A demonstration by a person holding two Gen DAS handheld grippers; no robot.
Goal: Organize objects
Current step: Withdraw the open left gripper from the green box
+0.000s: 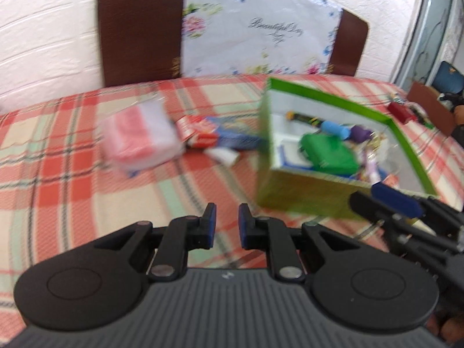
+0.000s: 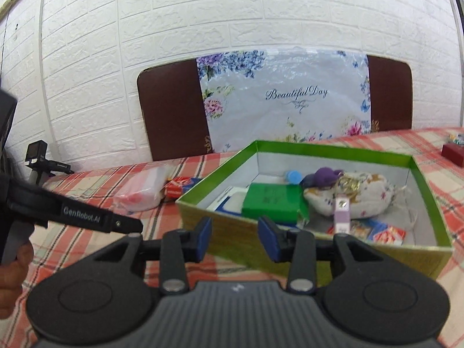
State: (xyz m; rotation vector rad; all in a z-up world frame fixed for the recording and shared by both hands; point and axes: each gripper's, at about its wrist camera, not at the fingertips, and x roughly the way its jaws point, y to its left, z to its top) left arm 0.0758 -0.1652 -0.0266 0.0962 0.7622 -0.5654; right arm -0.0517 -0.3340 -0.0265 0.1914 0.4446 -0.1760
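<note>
A plaid-covered bench [image 2: 429,145] carries an open green box [image 2: 220,171] holding a green packet [image 2: 271,201] and a floral pouch [image 2: 356,195]. A pink-filled plastic bag [image 1: 139,136] lies left of it. Left gripper [image 1: 227,220] and right gripper [image 2: 234,233] hover with jaws parted, empty.

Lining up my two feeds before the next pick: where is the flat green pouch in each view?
Left wrist view: the flat green pouch lies inside the green cardboard box, right of centre.
Right wrist view: same pouch, centre, at the box's near-left inside wall.
Shared landmark: the floral "Beautiful Day" panel against the wall.
</note>
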